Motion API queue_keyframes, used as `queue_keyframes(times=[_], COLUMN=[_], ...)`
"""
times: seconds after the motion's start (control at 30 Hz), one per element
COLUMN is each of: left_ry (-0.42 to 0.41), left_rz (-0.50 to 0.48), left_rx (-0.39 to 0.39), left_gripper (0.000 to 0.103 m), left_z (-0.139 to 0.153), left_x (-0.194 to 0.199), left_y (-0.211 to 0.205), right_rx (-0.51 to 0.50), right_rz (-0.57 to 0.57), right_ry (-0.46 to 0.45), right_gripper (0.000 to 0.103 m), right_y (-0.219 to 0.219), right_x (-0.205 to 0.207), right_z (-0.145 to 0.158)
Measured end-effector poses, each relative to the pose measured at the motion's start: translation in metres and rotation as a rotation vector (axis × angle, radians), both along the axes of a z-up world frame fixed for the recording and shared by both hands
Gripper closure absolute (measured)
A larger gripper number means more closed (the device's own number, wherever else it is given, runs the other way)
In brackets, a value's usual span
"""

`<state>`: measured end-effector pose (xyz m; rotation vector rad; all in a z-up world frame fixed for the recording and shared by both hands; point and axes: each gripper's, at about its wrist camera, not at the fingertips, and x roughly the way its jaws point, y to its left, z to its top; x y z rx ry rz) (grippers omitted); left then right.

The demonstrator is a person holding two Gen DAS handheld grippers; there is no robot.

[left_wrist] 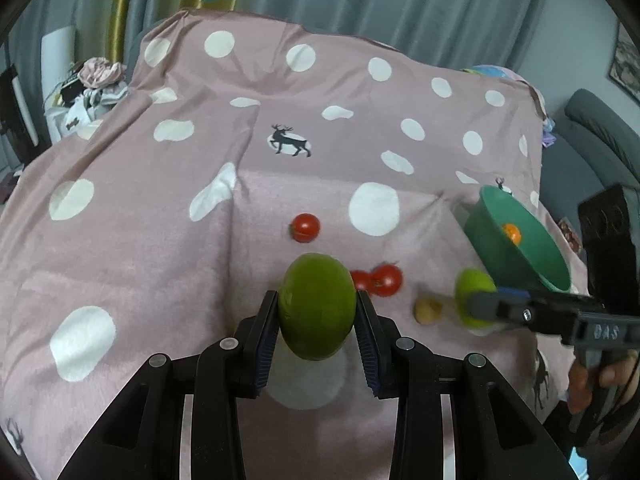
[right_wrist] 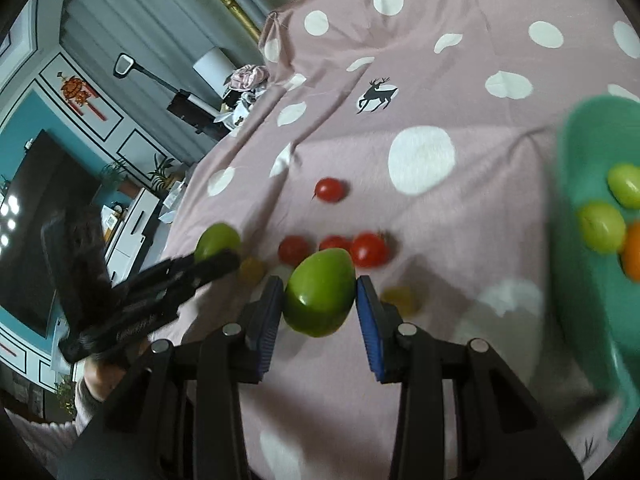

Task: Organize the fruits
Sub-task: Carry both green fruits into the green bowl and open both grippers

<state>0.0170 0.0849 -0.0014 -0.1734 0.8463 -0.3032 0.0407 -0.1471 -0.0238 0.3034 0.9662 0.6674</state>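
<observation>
On the bed, cloth [left_wrist: 168,240]: pink, with white dots and small deer prints, spread under all the fruit
Bowl [left_wrist: 516,252]: green, at the right side of the cloth; the left wrist view shows it tilted, mouth toward the camera
Bowl contents: in the right wrist view, two green fruits [right_wrist: 602,226] and an orange one [right_wrist: 634,256] lie inside, all blurred
Left gripper [left_wrist: 316,312]: jaws closed on a green fruit, pads pressing both its sides; in the right wrist view it reaches in from the left with that fruit at its tip
Left fruit [left_wrist: 316,306]: the largest fruit in the left wrist view, oval, held above the cloth
Right gripper [right_wrist: 320,300]: jaws closed around a second green fruit; in the left wrist view it comes in from the right, just below the bowl's rim
Right fruit [right_wrist: 320,292]: glossy, held between the blue pads; the right pad may stand slightly off its skin, blur makes that hard to judge
Hand [left_wrist: 600,380]: fingers wrapped on the right gripper's handle at the right edge
Tomatoes: one red tomato [left_wrist: 305,227] alone farther up the cloth, a pair [left_wrist: 378,280] touching each other just right of the left fruit
Yellow fruit [left_wrist: 427,310]: small and pale, on the cloth between the tomato pair and the right gripper
</observation>
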Motion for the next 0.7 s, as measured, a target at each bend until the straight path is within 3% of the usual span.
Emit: queue_keyframes(times=[0.7], left_ry=[-0.083], left_rz=[-0.13], left_rx=[0.075], left_gripper=[0.066], left_z=[0.045], left_x=[-0.018], left_y=[-0.087], right_rx=[0.109], right_rz=[-0.25], right_ry=[-0.122], right_gripper=[0.065], right_y=[-0.116], right_x=[-0.053], right_z=[0.03])
